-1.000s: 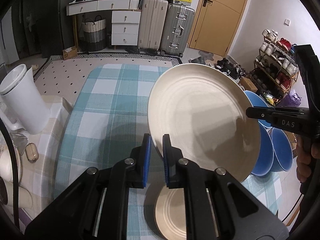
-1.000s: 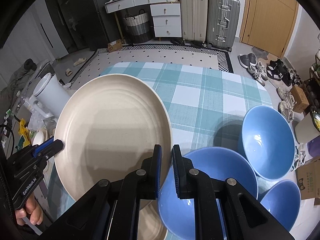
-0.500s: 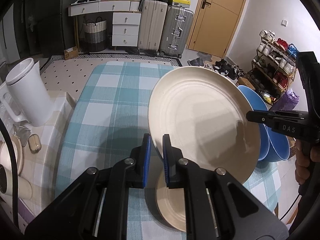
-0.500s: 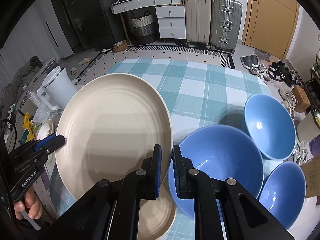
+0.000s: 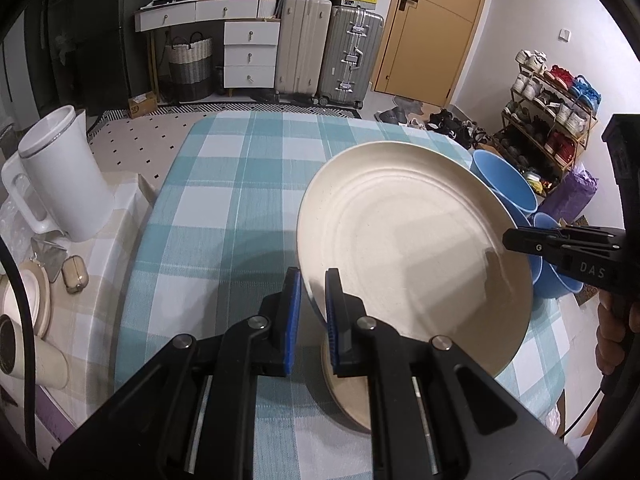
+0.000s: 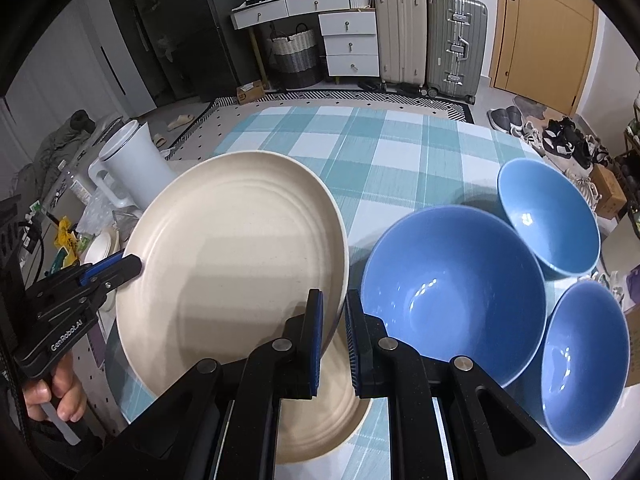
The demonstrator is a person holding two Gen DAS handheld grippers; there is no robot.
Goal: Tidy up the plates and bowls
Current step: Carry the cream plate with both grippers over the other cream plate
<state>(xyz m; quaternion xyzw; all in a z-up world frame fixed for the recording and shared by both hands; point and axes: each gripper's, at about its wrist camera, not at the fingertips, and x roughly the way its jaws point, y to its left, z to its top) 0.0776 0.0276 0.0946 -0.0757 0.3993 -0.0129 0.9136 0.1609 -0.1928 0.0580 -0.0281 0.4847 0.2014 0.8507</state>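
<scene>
Two grippers — left gripper (image 5: 311, 308) and right gripper (image 6: 333, 334) — each clamp an opposite rim of the big beige plate (image 6: 240, 264), held tilted above the smaller plate (image 6: 320, 420). If you let one rim slip, it drops and chips that plate or knocks the nearest bowl (image 6: 452, 292) — count: two plates, three blue bowls on the checked tablecloth (image 6: 380, 148).

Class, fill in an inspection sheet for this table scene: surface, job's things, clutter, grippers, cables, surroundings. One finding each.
Surface: checked tablecloth, mostly bare.
Job's things: large cream plate held tilted above a smaller cream plate; three blue bowls beside them.
Clutter: white jug and earbud case on the side table.
Grippers: left gripper and right gripper each shut on the plate's rim.
Cables: black cable at left edge.
Surroundings: suitcases, shoe rack.
</scene>
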